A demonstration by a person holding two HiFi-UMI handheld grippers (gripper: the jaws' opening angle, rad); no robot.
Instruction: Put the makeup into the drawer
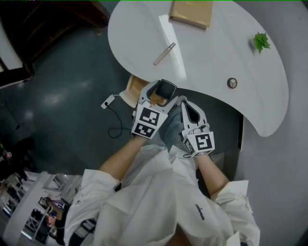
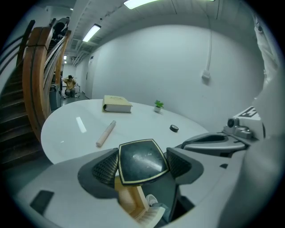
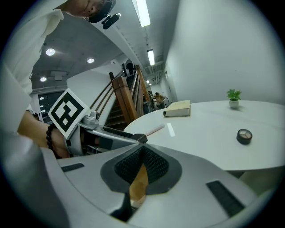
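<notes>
By the white table [image 1: 216, 53], left claw [image 2: 143, 166] clamps a compact [image 2: 140, 158]; right gripper view shows right claw [image 3: 141, 165] closed.

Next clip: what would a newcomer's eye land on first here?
A black, gold-rimmed compact sits clamped between the fingers of the left gripper, above an open wooden drawer under the near edge of the white table. Farther back on the tabletop lie a beige tube and a book.

Head view steeply down; gripper views low, forward — all share white table [image 1: 216, 53].
</notes>
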